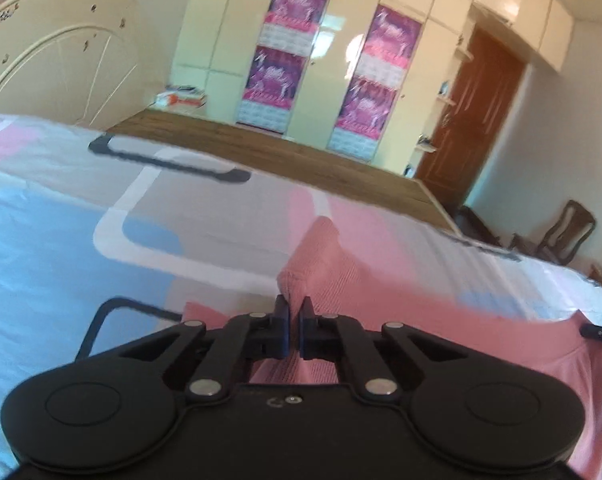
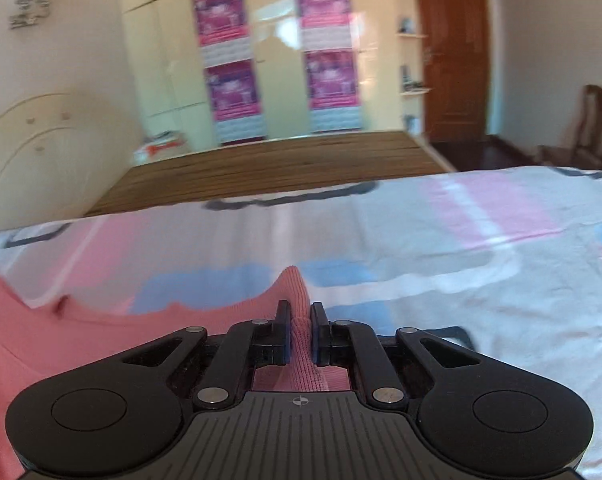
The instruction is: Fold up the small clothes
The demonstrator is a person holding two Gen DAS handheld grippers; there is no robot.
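Note:
A pink ribbed garment lies on a bed sheet with pink, blue and grey blocks. My left gripper is shut on a raised fold of the garment, which peaks just past the fingertips. The garment spreads right toward a black gripper tip. In the right wrist view, my right gripper is shut on another edge of the pink garment, which stretches away to the left above the sheet. The cloth under both grippers is hidden.
Beyond the bed's far edge is a wooden floor. A cream wardrobe with purple posters, a cream headboard, a brown door and a wooden chair stand around. Books or boxes lie on the floor.

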